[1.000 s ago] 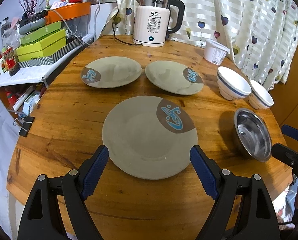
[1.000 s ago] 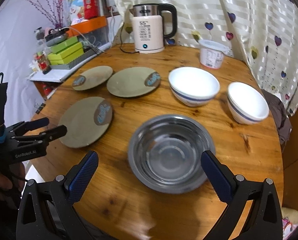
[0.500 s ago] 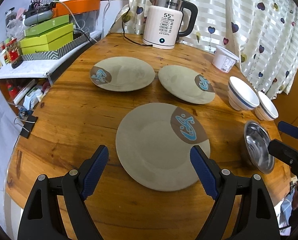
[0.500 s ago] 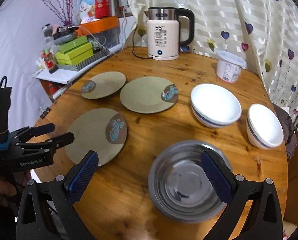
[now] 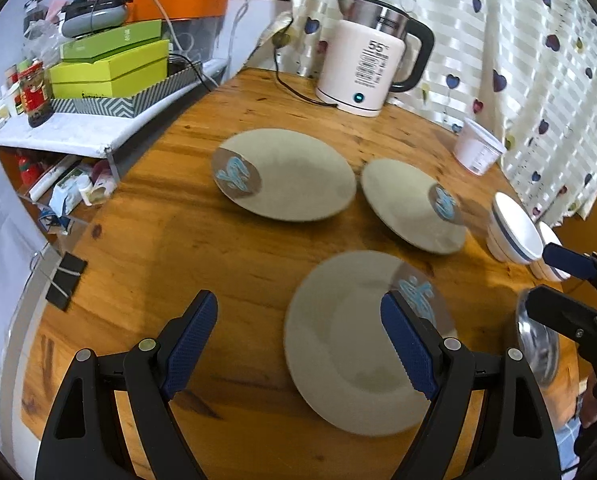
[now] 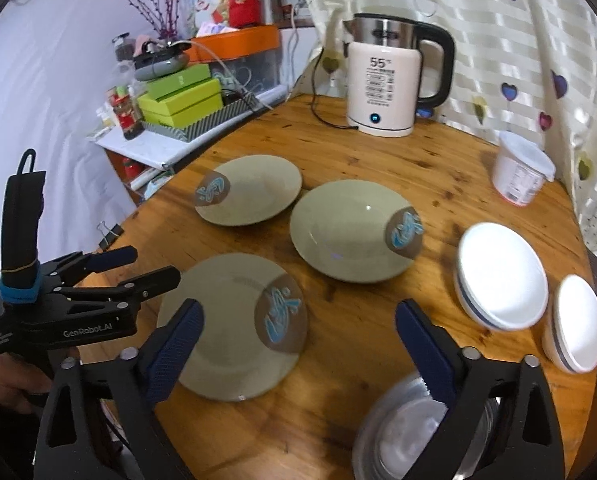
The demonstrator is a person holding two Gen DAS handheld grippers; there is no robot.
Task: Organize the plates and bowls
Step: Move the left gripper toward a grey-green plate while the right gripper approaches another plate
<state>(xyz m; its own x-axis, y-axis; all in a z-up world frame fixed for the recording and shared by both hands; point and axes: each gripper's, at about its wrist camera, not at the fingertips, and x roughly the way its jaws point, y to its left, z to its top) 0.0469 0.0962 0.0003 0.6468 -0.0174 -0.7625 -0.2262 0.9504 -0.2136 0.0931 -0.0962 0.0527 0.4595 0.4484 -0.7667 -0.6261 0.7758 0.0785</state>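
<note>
Both hand-held grippers have swung leftward across the table since a second ago: the steel bowl, then centred between the right gripper's fingers, now sits low at the right of that view, and the near plate has slid from the middle of the left view to its right.

Near plate, grey-green, round, with a brown patch and blue motif (image 5: 350,344): flat on the round wooden table (image 5: 170,240), at the near edge. The left gripper's (image 5: 298,344) right finger overlaps it in view; whether it touches, cannot tell. Jaws stand wide, nothing held.

Two more matching grey-green plates lie beyond it: far-left plate (image 5: 294,172), far-right plate (image 5: 406,200), just beside each other, rims close.

Large white bowl with a blue band (image 6: 502,276) right of the plates; small white banded bowl (image 6: 578,322) just beside it, nearer the table edge.

Shiny steel bowl (image 6: 402,436) at the near right edge, blurred, partly behind the right finger of the right gripper (image 6: 298,344). Those jaws are wide and closing slightly; only bare table and the near plate's edge lie between them, nothing gripped.

Further back: white electric kettle with black handle (image 6: 380,92), white lidded plastic tub (image 6: 520,168). Heart-print curtain (image 6: 498,32) behind. Stacked green boxes (image 5: 110,64) on a side shelf at left.
</note>
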